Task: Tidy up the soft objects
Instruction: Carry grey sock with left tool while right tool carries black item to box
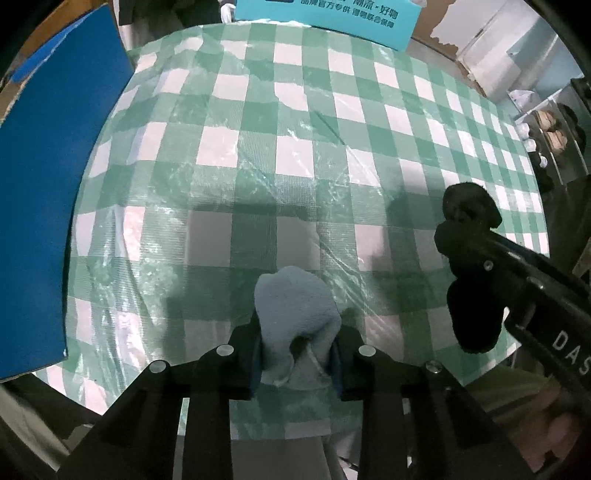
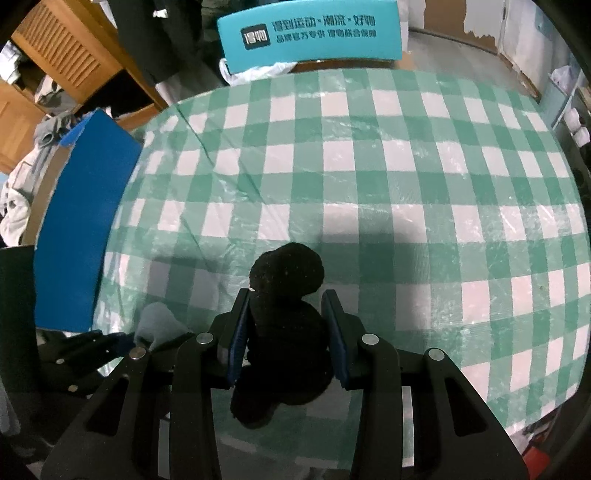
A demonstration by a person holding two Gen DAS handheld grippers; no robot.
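Tablecloth in green and white checks, covered with a shiny clear plastic film, fills most of both wrist views and lies across a table. A large blue panel stands along the table's left edge, and a teal box with printed Chinese characters sits just beyond the far edge. Wooden furniture and piled clothing show in the room behind, at the upper left of the right wrist view.

The right gripper is held above the near part of the cloth. Its two blue-padded fingers are clamped on a bunched black sock, which bulges out ahead of the fingertips and hangs down below them, clear of the table. From the left wrist camera the same black bundle appears at the right, pinched in that gripper's black arm.

The left gripper sits beside it, to the left, also above the near edge of the table. Its fingers are closed around a folded light blue sock that pokes forward between them, with a paler strip trailing beneath. In the right wrist view this blue bundle shows at the lower left, near the black one but not touching it.
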